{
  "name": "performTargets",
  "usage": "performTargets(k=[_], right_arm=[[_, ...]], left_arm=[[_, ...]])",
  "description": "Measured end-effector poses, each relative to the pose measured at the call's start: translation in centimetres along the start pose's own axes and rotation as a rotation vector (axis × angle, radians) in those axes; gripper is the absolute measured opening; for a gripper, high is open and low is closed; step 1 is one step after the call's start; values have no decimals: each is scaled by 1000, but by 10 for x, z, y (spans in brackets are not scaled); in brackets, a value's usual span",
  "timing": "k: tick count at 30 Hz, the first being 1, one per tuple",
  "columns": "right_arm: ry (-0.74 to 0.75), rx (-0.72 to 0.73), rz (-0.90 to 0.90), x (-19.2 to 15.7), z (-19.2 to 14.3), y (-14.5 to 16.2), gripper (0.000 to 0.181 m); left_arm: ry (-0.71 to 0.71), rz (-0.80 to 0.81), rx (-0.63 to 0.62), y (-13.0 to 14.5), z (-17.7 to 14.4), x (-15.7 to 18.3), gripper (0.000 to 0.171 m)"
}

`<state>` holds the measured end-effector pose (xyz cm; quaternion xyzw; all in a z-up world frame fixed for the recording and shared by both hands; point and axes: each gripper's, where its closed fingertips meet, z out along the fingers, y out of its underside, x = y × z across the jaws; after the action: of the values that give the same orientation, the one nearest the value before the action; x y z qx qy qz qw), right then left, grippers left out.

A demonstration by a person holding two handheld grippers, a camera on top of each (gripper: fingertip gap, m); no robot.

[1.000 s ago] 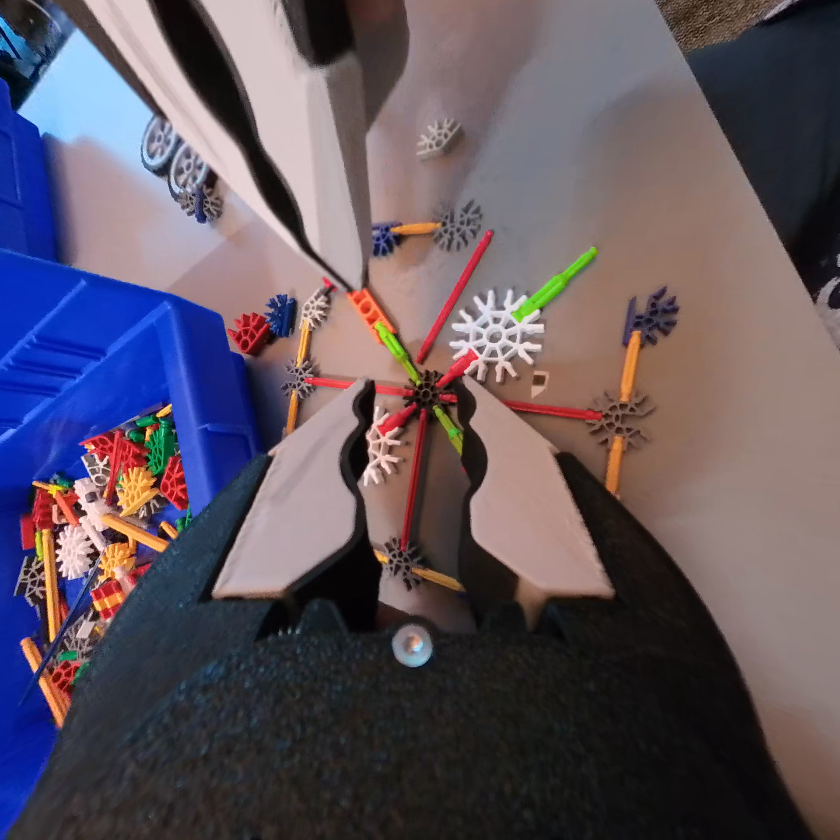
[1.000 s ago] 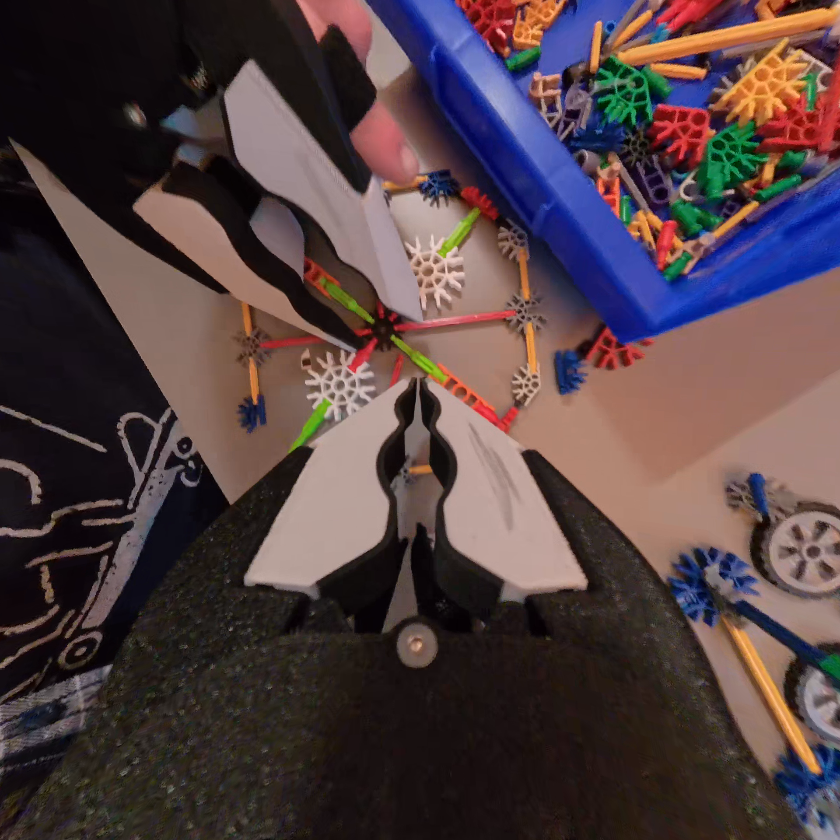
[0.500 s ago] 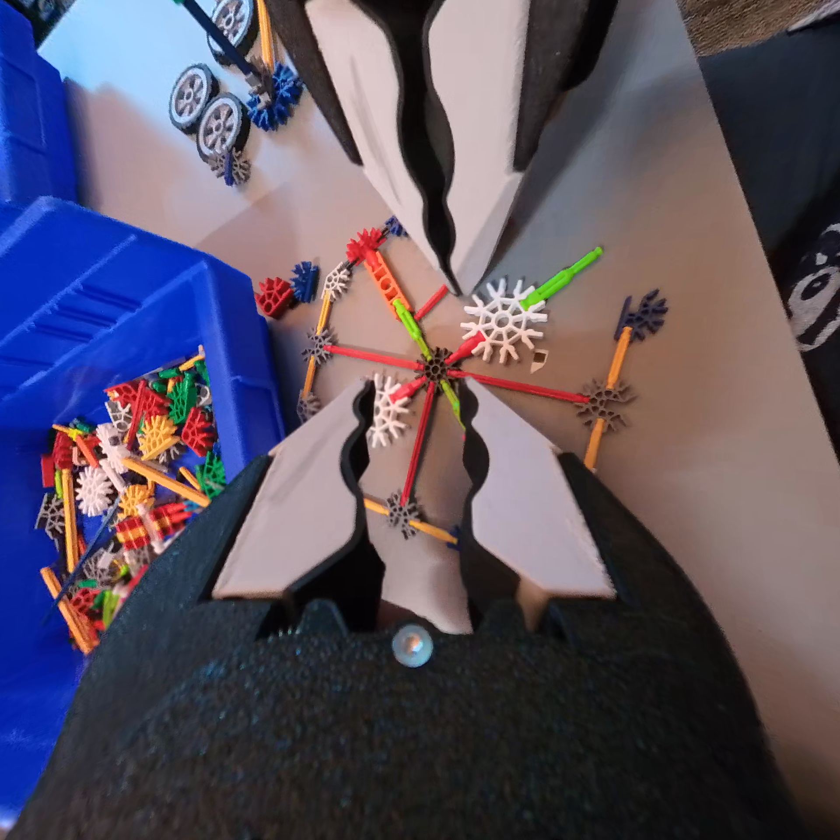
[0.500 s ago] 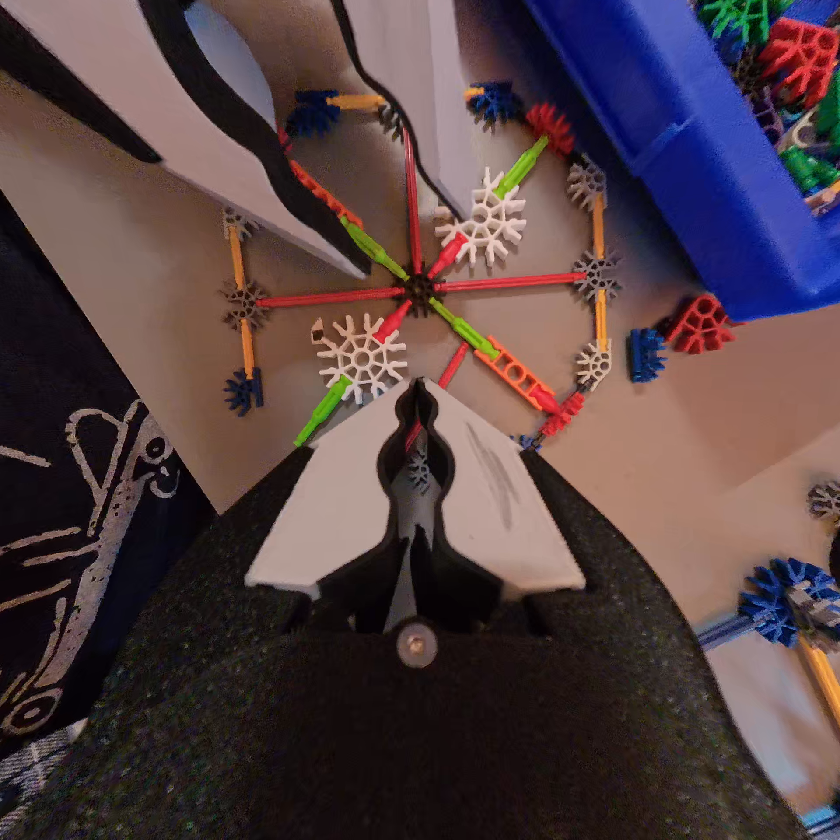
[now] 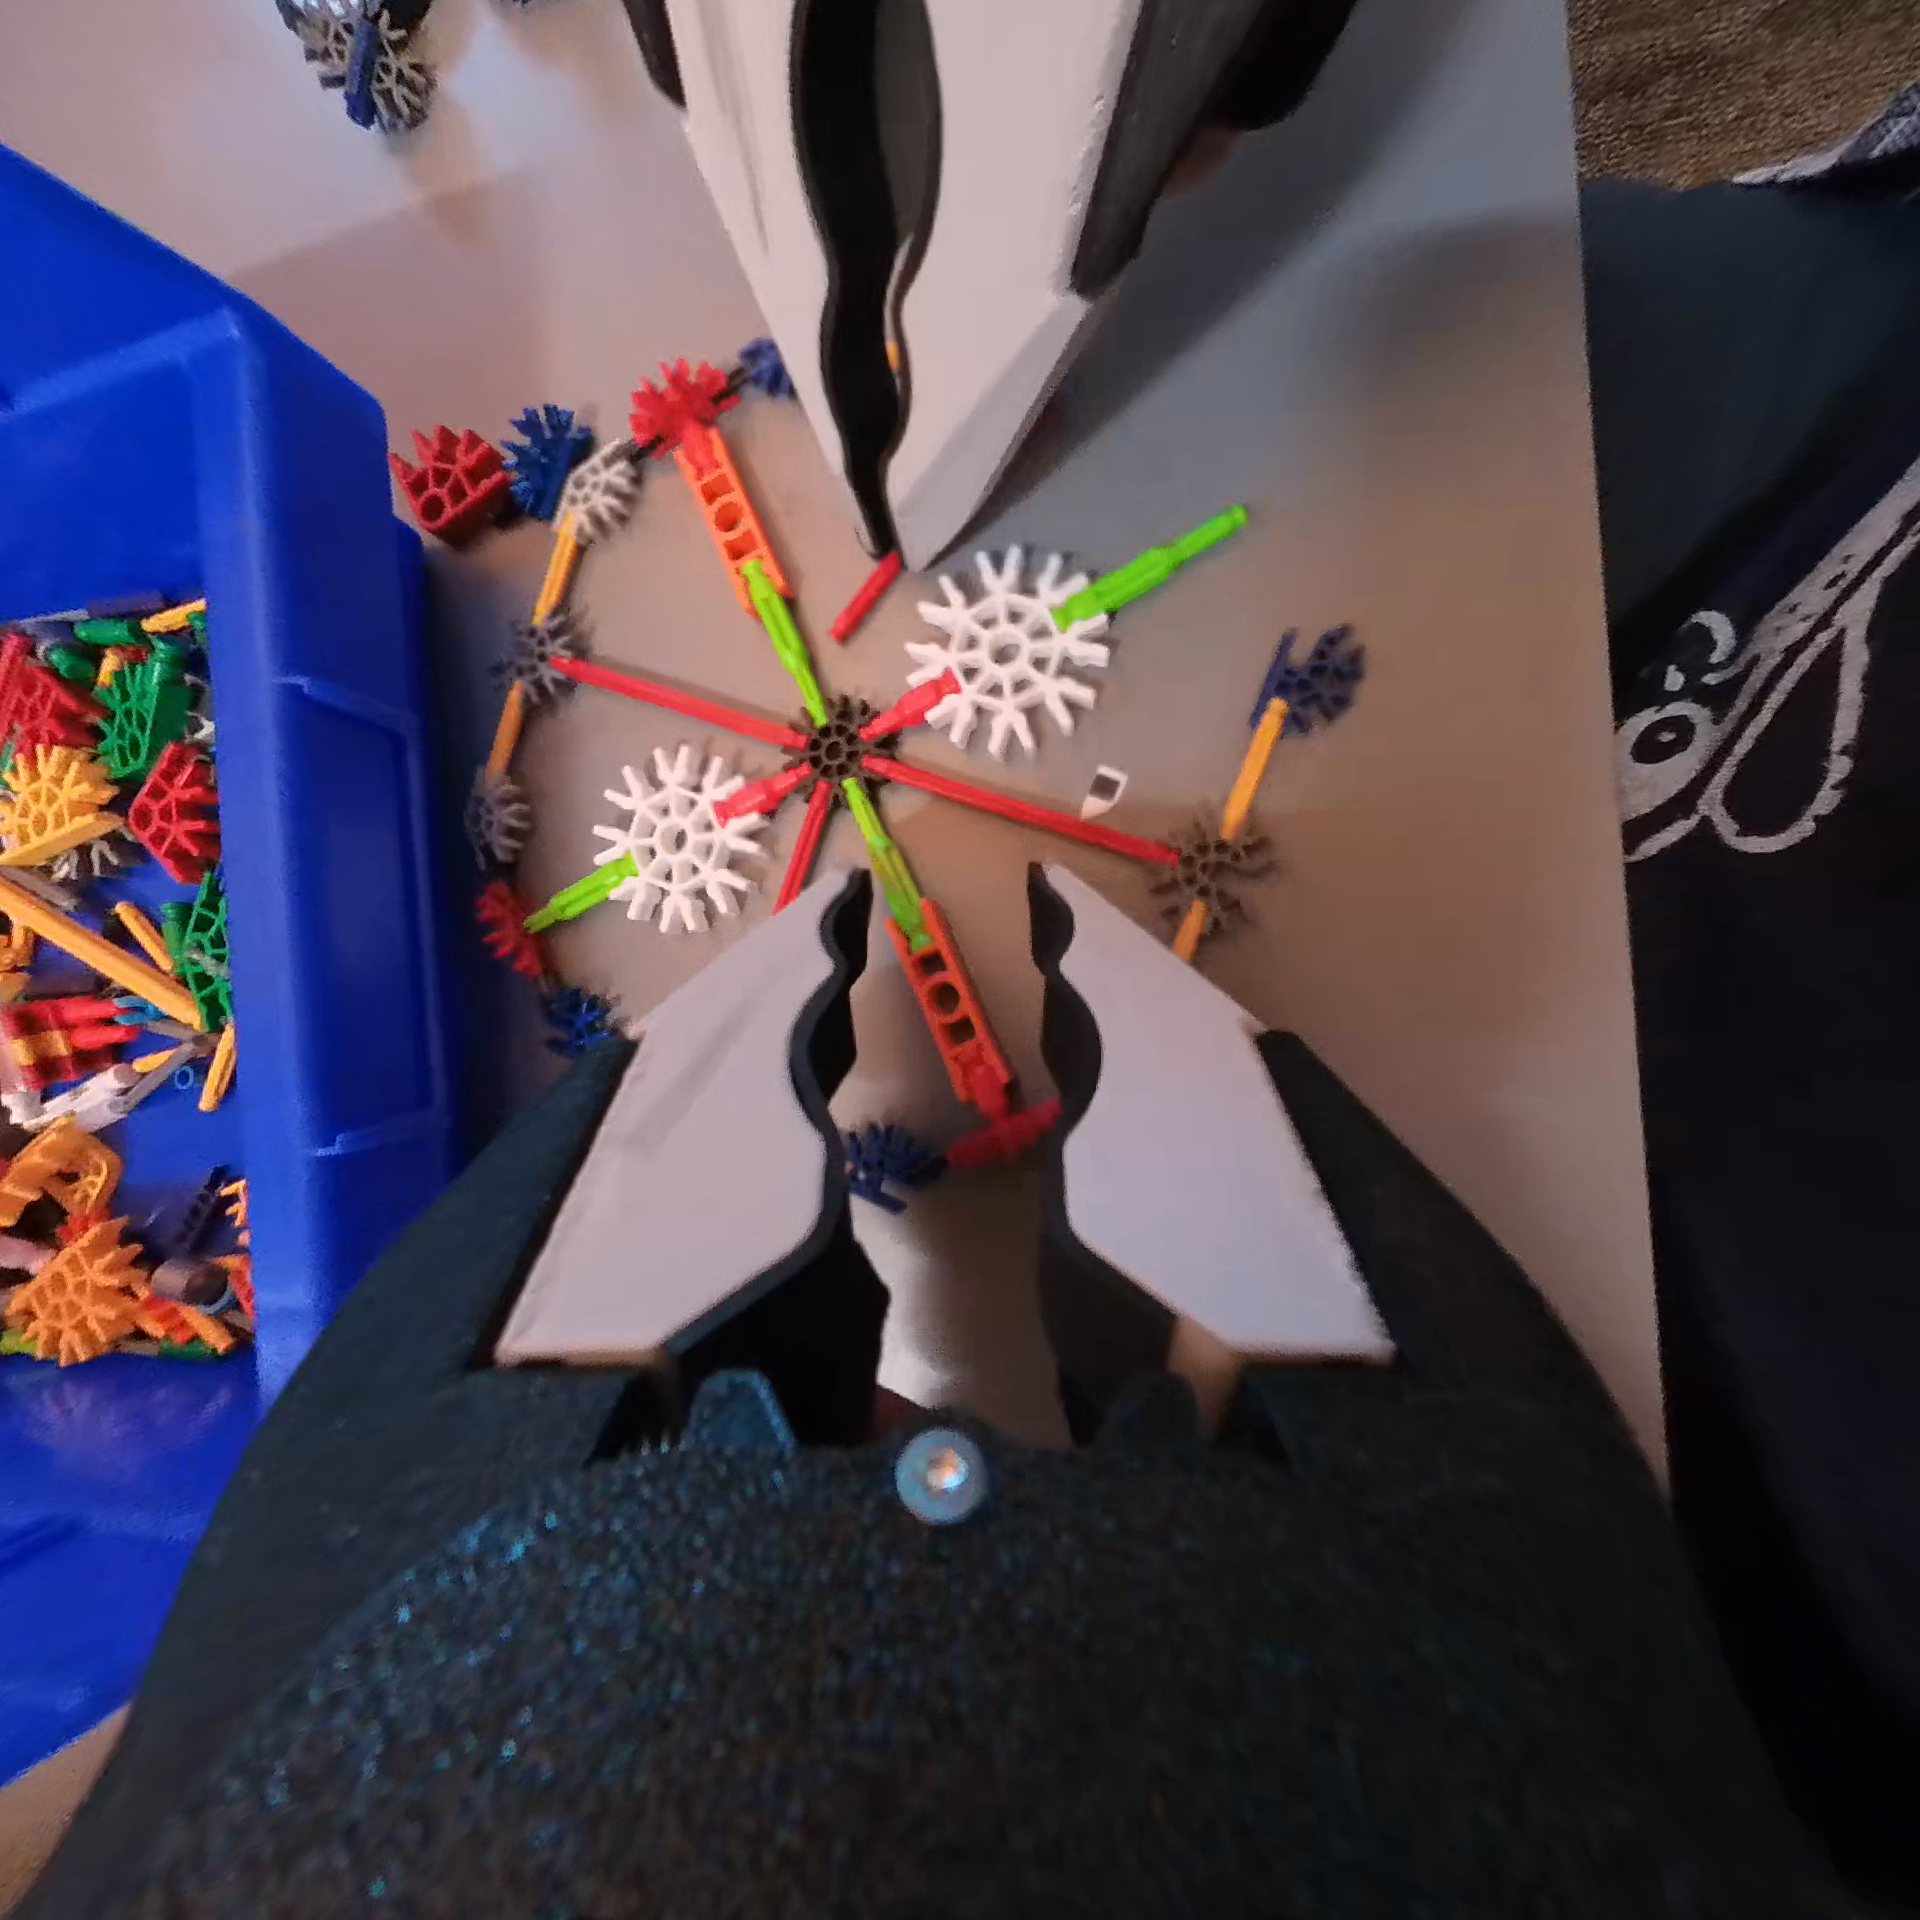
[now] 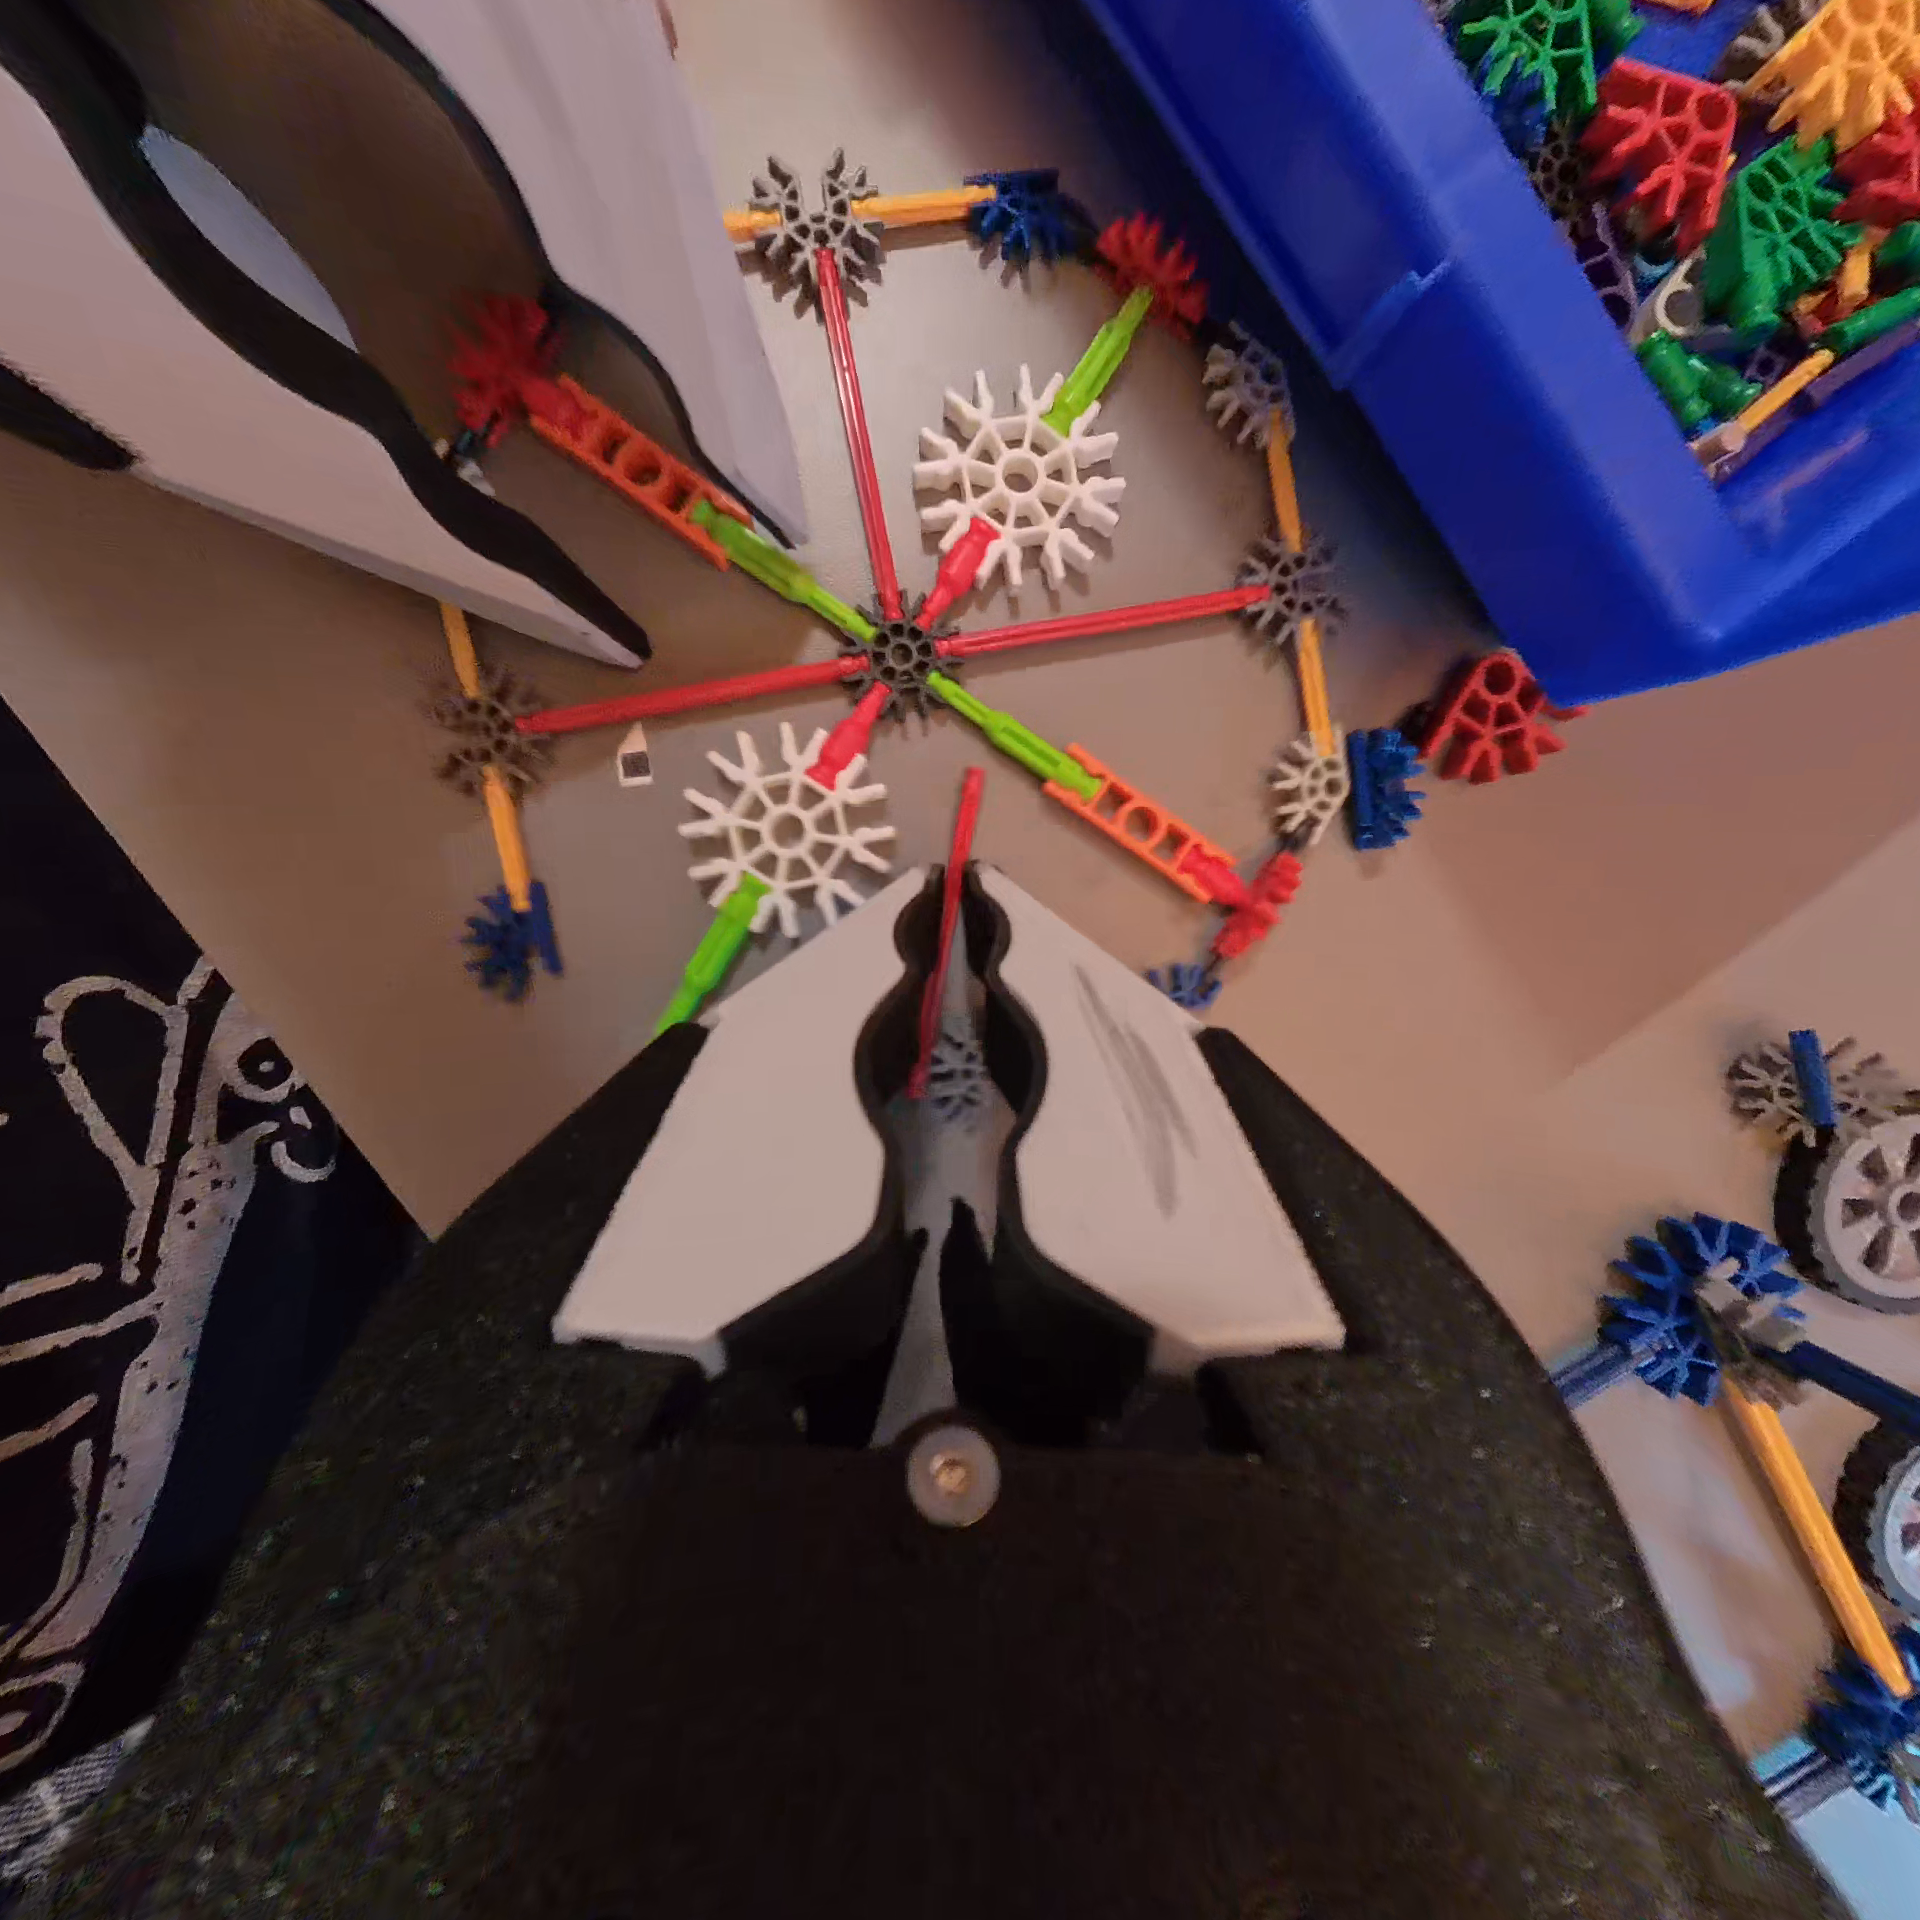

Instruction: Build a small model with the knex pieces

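Observation:
A flat toy wheel of rods and connectors lies on the grey table, with a black hub [image 5: 836,743] [image 6: 899,655] and two white snowflake connectors [image 5: 1006,649] [image 6: 1018,478]. My left gripper [image 5: 948,888] is open, its jaws on either side of the orange piece [image 5: 948,1013] on a green spoke; it also shows in the right wrist view [image 6: 717,592]. My right gripper [image 6: 951,875] is shut on a loose red rod [image 6: 961,831] with a grey connector [image 6: 958,1081] at its back end. The rod's tip points at the hub, a little short of it. The right gripper also shows in the left wrist view [image 5: 888,545].
A blue bin [image 5: 312,727] [image 6: 1455,312] full of mixed toy pieces stands beside the wheel. A red connector [image 6: 1491,722] and a blue one [image 6: 1377,784] lie by the bin. A small wheeled build [image 6: 1860,1216] lies farther off. The table edge [image 5: 1595,727] borders a person's dark shirt. The left gripper's tips are roughly 6 centimetres from the right gripper's. From my right tips it is roughly 20 centimetres to the small wheeled build [image 6: 1860,1216]; from my left, 25 centimetres.
My left gripper has shifted from a red spoke to the orange-and-green spoke and stays open. My right gripper stays shut on the red rod, which now shows clear of the hub.

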<state>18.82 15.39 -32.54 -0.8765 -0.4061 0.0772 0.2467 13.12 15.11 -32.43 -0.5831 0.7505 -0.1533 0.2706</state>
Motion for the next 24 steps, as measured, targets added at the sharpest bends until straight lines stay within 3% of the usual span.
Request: performTargets(k=[9,24], right_arm=[[-126,54,-37,-13,-9,-3,1],[-138,18,-199,-15,-2,-7,1]], left_arm=[[4,38,32,0,-3,10,19],[38,62,69,1,-8,20,18]])
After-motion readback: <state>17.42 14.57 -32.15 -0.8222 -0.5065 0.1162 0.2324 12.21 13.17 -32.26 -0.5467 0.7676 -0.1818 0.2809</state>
